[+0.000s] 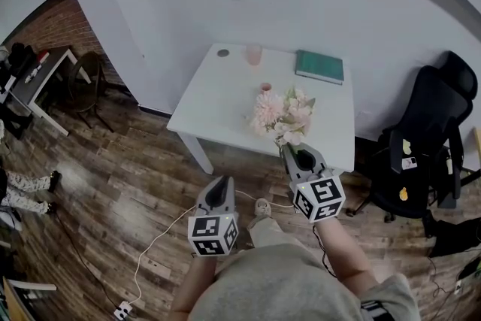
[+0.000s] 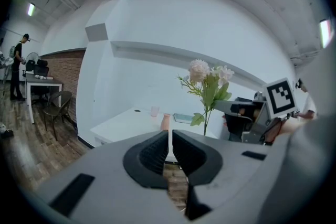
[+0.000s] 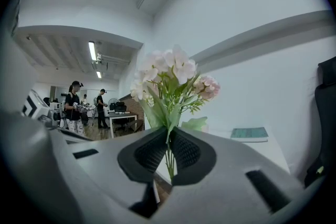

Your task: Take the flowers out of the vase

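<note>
Right gripper (image 1: 288, 149) clenched on the stems of the flowers (image 1: 284, 115), above the near edge of the white table (image 1: 218, 98), clear of the pink vase (image 1: 265, 87). Left gripper (image 1: 219, 184) closed, empty, over the wooden floor (image 1: 113, 177). Green book (image 1: 319, 65) at the table's far edge; black office chair (image 1: 425, 139) at right.

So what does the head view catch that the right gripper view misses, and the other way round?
Head view only: the left gripper, the small pink vase and pale pink cup on the white table, and the black office chair. Right gripper view only: green stems pinched between the jaws, and people standing far back in the room. Both: the right gripper, the pale pink flower bouquet it holds, the green book and the table.
</note>
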`<state>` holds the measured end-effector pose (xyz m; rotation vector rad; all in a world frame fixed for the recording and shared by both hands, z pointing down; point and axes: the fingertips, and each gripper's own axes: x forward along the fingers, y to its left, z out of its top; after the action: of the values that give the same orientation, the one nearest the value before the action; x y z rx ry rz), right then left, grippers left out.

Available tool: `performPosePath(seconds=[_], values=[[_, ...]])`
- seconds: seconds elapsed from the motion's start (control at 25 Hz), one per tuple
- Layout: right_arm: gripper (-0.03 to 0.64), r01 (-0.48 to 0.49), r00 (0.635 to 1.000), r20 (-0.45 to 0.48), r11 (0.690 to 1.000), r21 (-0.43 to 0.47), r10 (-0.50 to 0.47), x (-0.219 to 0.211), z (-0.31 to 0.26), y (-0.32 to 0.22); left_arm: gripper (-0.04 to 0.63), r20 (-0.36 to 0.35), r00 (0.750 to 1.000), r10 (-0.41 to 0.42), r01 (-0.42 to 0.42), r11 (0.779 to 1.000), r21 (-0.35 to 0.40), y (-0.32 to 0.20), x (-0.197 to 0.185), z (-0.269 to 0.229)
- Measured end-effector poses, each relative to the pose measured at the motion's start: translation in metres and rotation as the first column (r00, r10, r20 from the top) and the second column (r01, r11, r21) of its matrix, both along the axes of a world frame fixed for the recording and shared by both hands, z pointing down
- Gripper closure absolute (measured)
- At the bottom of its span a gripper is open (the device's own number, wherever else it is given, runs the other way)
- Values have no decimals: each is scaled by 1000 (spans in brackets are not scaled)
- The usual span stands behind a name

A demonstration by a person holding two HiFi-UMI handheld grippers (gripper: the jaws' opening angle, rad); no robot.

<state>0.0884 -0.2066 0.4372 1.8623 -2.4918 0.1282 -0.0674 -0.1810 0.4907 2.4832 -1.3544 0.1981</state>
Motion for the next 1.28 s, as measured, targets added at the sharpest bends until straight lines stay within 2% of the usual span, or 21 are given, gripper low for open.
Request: performPosePath(seconds=[0.64, 1.28], values=[[598, 19, 1000, 8, 998, -60, -18, -15, 26, 52, 571, 4, 1000, 4, -4, 1000, 2, 29, -11, 1], [600, 45, 999, 28, 997, -63, -43, -16, 27, 54, 571, 6, 1000, 5, -5, 1000, 7, 30, -5, 1]])
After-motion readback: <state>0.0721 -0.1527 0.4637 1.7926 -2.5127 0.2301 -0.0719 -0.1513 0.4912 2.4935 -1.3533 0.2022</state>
